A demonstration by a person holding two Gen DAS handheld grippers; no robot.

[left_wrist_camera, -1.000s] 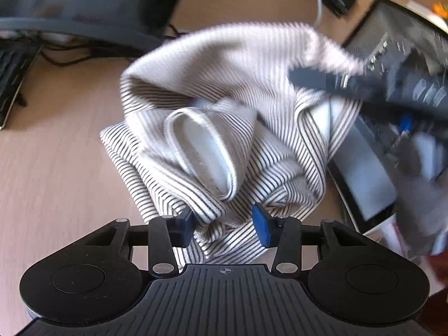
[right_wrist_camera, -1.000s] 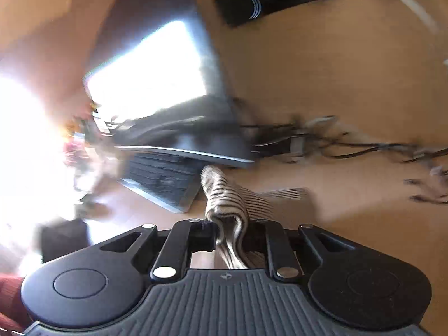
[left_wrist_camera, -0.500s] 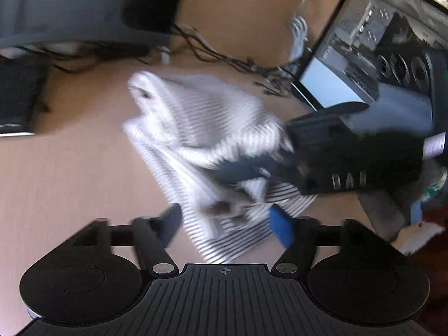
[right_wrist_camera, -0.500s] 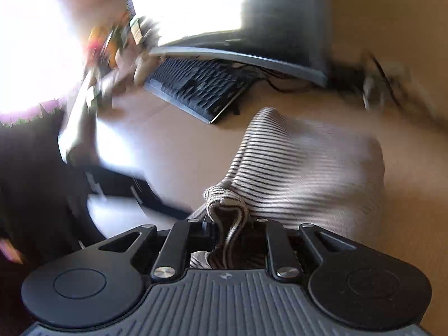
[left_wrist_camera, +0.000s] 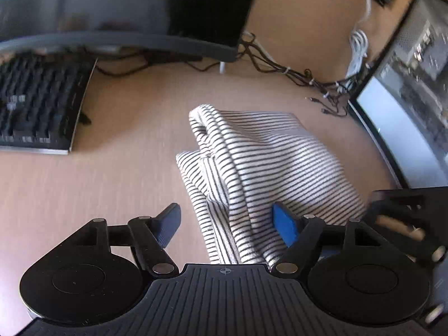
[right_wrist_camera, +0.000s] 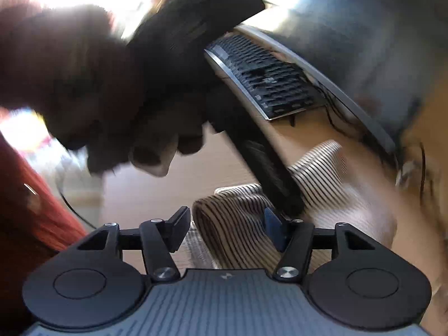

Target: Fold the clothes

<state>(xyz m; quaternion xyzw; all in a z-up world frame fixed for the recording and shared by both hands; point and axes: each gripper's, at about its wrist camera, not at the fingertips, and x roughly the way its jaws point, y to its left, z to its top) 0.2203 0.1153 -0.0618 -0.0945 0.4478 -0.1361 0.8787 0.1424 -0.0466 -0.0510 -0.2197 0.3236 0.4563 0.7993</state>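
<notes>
Letting the striped garment (left_wrist_camera: 268,168) settle on the desk (left_wrist_camera: 112,190) beside the keyboard (left_wrist_camera: 36,112), the right gripper (right_wrist_camera: 226,226) has just been opening and the left gripper (left_wrist_camera: 226,224) stands released astride its near edge, presumably for regripping.

A soft ribbed striped knit garment (left_wrist_camera: 268,165) was laid on a smooth matt wood-grain desk (left_wrist_camera: 84,190).

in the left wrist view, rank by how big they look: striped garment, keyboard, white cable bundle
1. striped garment, the largest, though it lies nearest the camera.
2. keyboard, cut off by the left edge, so its full extent is unsure.
3. white cable bundle, clearly the smallest.
</notes>
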